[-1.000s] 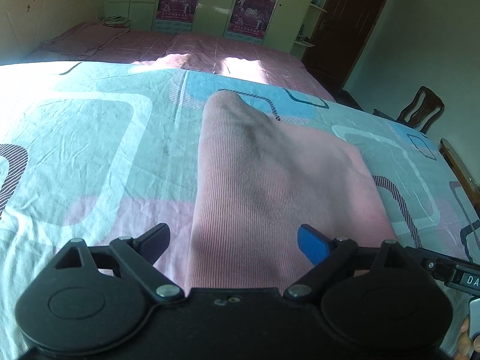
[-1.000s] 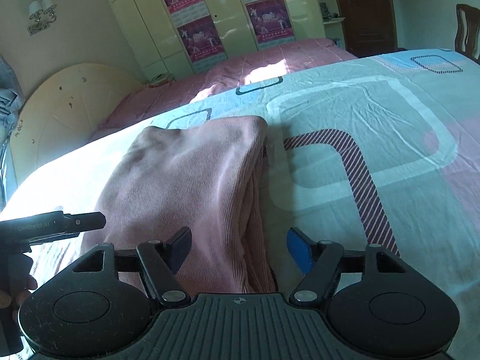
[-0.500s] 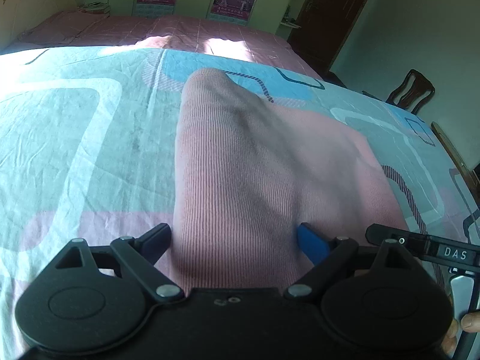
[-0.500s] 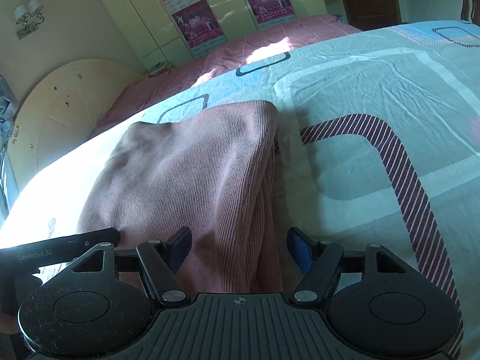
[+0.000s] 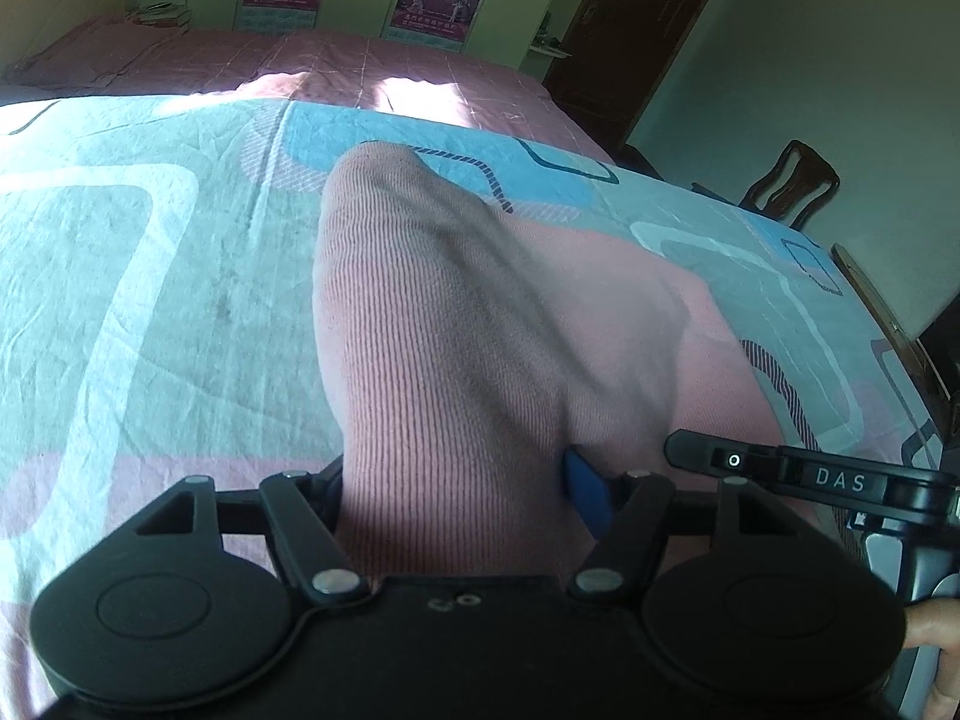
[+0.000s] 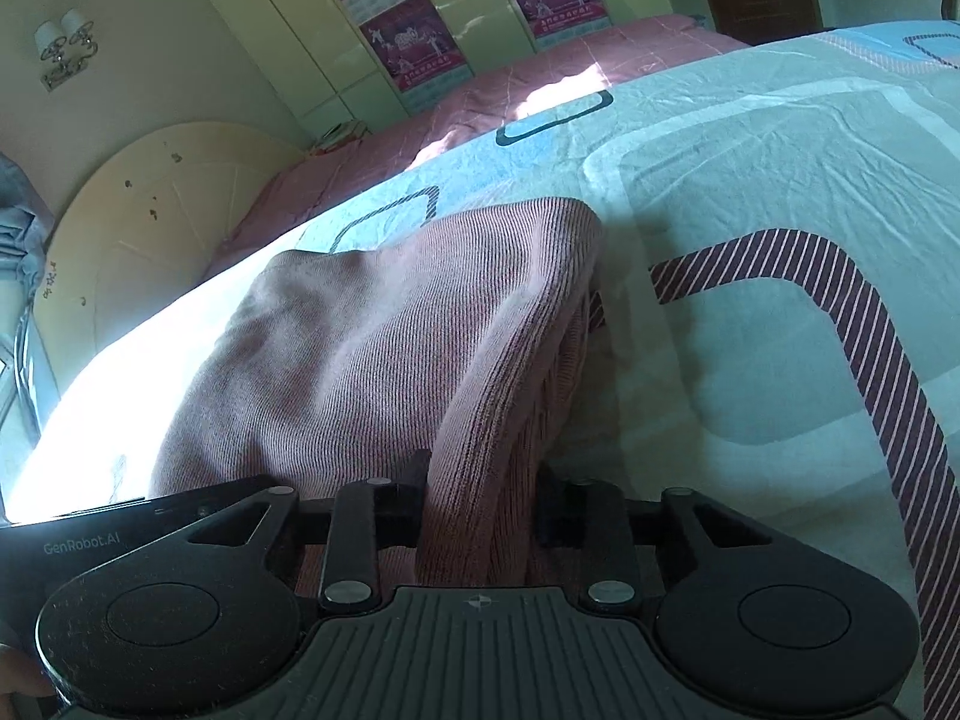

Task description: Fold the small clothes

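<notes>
Pink ribbed knit garment point(image 5: 480, 324) lies mid-bed on the patterned sheet point(image 5: 150, 276), near edge bunched. Left gripper point(image 5: 456, 480) and right gripper point(image 6: 480, 480) have just been closing, each pinching a near corner. Lift both evenly, carry toward the far edge, keep corners aligned.

Both hand-held grippers point(image 5: 453, 480) point(image 6: 480, 492) have just closed onto the pink garment point(image 5: 456, 324).

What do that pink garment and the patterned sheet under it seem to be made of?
The pink garment looks like a soft ribbed knit, matte: fine parallel ribs run along it and it bunches thickly where the grippers pinch it. The patterned sheet looks like thin woven cloth, perhaps cotton: smooth, flat and printed, with sharp fine creases. The exact fibres cannot be told.
</notes>
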`<state>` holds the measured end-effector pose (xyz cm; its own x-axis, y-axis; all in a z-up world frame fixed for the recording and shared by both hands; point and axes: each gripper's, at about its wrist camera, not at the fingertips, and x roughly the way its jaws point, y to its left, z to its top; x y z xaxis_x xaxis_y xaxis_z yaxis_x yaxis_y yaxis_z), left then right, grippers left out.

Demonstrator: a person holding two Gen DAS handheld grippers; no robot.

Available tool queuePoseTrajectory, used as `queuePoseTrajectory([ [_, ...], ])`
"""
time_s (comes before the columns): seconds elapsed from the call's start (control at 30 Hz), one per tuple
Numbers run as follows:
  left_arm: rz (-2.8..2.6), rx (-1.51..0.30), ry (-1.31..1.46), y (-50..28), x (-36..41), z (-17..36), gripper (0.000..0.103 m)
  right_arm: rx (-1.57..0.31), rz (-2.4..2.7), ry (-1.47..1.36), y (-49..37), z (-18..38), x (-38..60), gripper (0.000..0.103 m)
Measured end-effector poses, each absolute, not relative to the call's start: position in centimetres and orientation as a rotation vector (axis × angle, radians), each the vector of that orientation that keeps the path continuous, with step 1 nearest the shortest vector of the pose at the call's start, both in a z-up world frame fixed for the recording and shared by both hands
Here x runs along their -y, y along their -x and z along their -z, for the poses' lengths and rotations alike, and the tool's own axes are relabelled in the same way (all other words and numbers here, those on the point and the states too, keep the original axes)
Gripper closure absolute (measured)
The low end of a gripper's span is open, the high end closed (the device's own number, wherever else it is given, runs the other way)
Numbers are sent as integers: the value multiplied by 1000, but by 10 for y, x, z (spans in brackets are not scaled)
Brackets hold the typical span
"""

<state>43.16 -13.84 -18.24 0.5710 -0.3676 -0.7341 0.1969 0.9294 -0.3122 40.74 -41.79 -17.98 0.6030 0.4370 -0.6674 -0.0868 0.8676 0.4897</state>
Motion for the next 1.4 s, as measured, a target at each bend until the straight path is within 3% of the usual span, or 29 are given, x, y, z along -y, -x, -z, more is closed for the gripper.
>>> queuePoseTrajectory([
  [0.07, 329, -900, 202, -430, 140, 180, 41, -880, -302, -435, -406, 178, 415, 75],
  [0.13, 326, -893, 200, -427, 140, 174, 53, -875, -315, -447, -403, 171, 414, 80],
  [0.33, 346, -867, 190, -421, 138, 153, 66, -836, -354, -490, -392, 151, 414, 81],
  [0.77, 341, -793, 175, -375, 88, 101, 68, -759, -469, -546, -363, 98, 360, 81],
  [1.4, 282, -732, 190, -341, -167, 84, 68, -721, -530, -589, -346, 84, 77, 81],
])
